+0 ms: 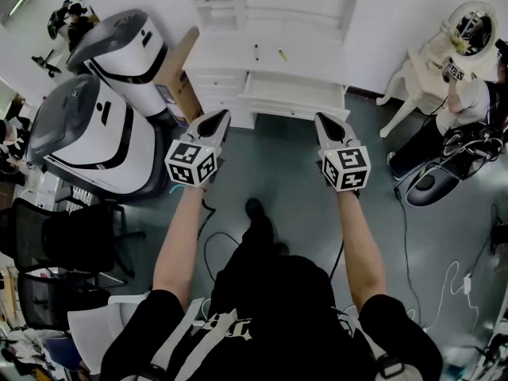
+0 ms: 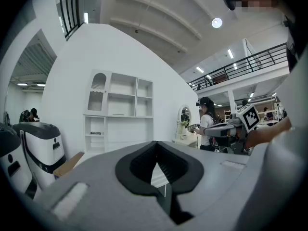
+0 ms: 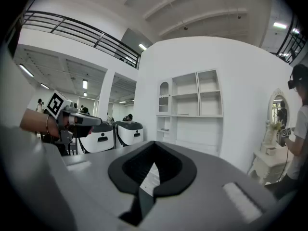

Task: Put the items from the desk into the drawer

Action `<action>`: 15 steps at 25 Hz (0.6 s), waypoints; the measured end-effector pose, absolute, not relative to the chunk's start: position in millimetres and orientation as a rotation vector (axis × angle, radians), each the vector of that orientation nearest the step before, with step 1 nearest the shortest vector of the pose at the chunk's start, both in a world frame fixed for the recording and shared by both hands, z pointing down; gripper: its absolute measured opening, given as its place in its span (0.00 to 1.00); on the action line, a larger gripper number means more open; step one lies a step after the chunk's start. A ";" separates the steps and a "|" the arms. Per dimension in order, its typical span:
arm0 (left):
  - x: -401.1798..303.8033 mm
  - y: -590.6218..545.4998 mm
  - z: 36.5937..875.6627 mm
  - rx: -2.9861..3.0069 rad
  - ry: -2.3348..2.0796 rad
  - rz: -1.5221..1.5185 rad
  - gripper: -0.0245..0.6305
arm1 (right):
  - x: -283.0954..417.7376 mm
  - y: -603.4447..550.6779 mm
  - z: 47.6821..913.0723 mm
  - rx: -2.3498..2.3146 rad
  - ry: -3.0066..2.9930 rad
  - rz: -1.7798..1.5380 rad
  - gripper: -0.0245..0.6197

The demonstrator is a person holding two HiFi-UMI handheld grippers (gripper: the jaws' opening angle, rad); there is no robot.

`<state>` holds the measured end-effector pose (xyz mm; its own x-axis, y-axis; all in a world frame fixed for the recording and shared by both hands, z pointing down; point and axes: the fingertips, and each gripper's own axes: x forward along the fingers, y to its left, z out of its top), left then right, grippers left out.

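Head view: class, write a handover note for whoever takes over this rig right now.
Left gripper: shut, empty, held level, short of the desk.
Right gripper: shut, empty, beside it.
Dark item and yellow item lie on the desk top.
Drawer: open, nothing visible inside.
Done: nothing stowed. Left: walk up, put both items in the drawer.
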<state>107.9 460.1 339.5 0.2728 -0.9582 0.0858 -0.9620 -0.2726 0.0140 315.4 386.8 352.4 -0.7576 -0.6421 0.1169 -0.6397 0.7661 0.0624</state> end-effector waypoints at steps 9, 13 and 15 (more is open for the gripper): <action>103.1 451.3 342.9 2.449 -1.846 0.084 0.04 | 312.4 379.7 355.5 1.033 -2.833 -0.014 0.04; 103.6 443.6 347.6 2.452 -1.837 0.081 0.04 | 313.3 370.9 360.4 1.041 -2.830 -0.007 0.04; 102.7 437.3 349.6 2.453 -1.832 0.080 0.04 | 312.6 364.4 362.4 1.045 -2.827 -0.006 0.04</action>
<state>102.7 437.3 349.6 0.2840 -0.9547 0.0890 -0.9588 -0.2822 0.0321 312.6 364.4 362.4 -0.7522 -0.6482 0.1184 -0.6477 0.7604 0.0478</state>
